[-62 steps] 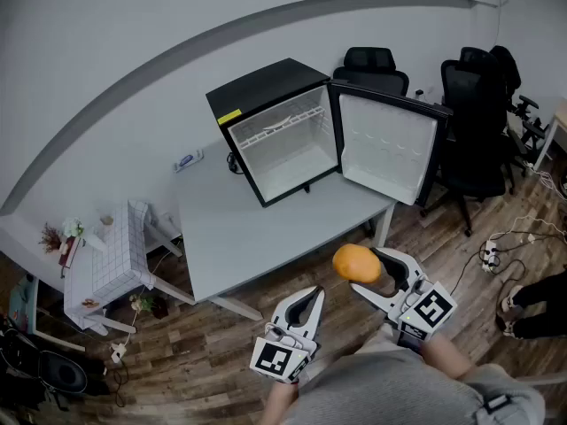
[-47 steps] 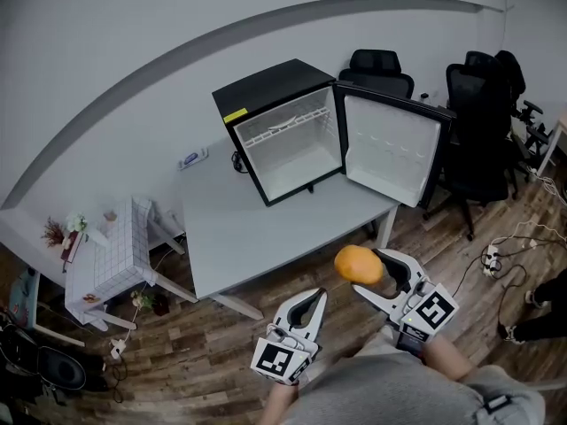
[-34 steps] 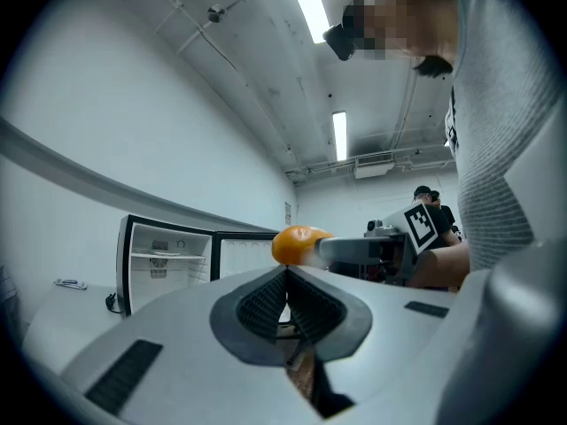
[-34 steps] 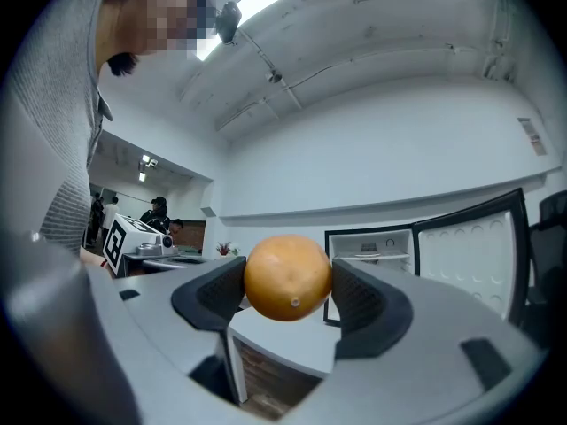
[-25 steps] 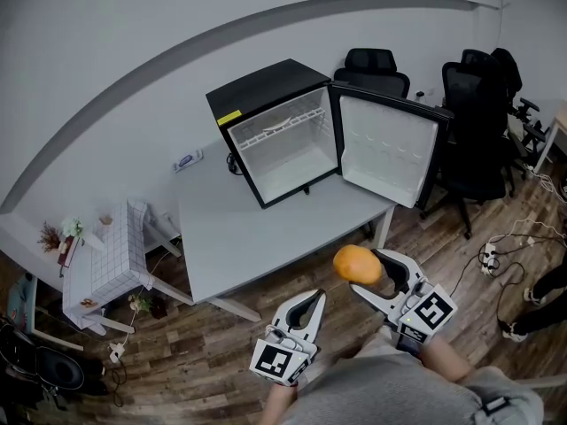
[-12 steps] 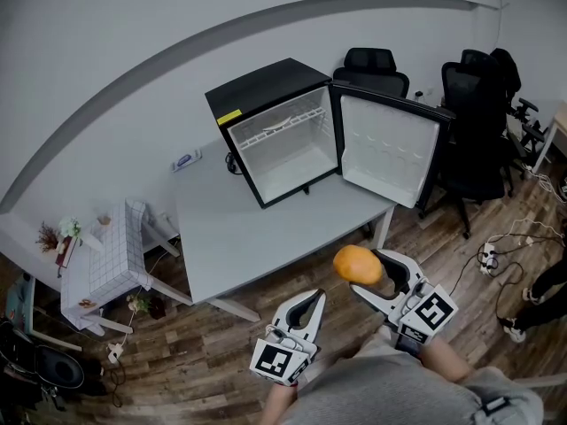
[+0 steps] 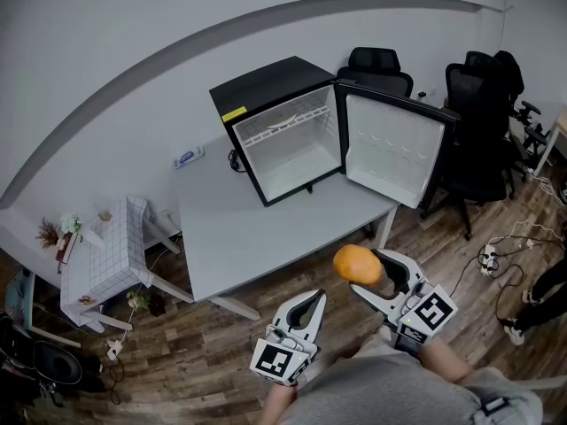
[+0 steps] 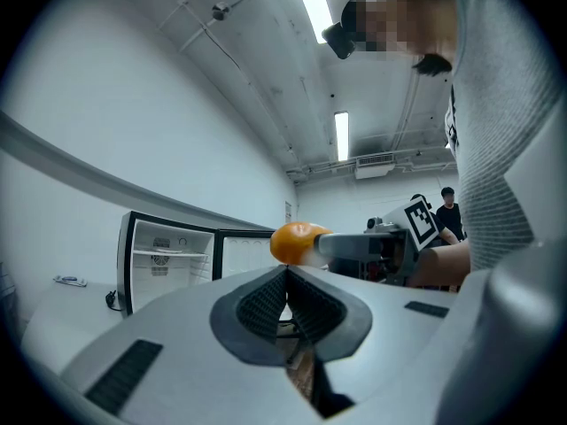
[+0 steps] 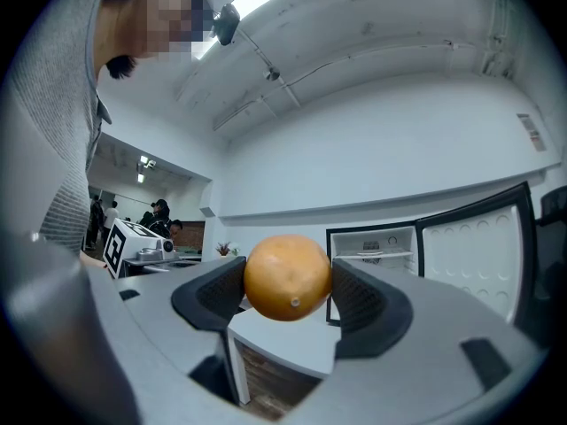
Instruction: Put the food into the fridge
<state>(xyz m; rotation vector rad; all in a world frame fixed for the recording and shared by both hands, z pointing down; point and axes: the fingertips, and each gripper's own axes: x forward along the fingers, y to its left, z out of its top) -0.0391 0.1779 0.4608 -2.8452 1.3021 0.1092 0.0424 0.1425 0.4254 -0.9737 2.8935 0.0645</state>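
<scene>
The right gripper (image 7: pixel 363 271) has its jaws set on an orange (image 9: pixel 288 278), one pad against each side, the fruit filling the gap and bulging past the tips. In the head view the orange (image 7: pixel 356 263) hangs in the air off the near edge of the tabletop (image 7: pixel 266 228), over wooden floor (image 7: pixel 221 352).

The left gripper (image 7: pixel 306 305) is just to the left of it and a little lower. Its jaws are pressed together with nothing between them, the pads meeting at a thin seam in the left gripper view (image 8: pixel 285 277).

Ahead of both sets of jaws lies a broad bare stretch of tabletop, running from its near edge up to the fridge (image 7: pixel 270 91), which stands at the far side. The fridge's mouth faces the jaws, with a wire shelf (image 7: pixel 285 123) across the upper part and open white space under it. The door (image 7: pixel 394 149) is swung wide to the right; its lower corner seems to reach about the tabletop's right edge. Office chairs (image 7: pixel 376 65) stand close behind the door. Far left of the jaws, by the tabletop's back corner, lies a small flat thing (image 7: pixel 186 158), too small to tell.
</scene>
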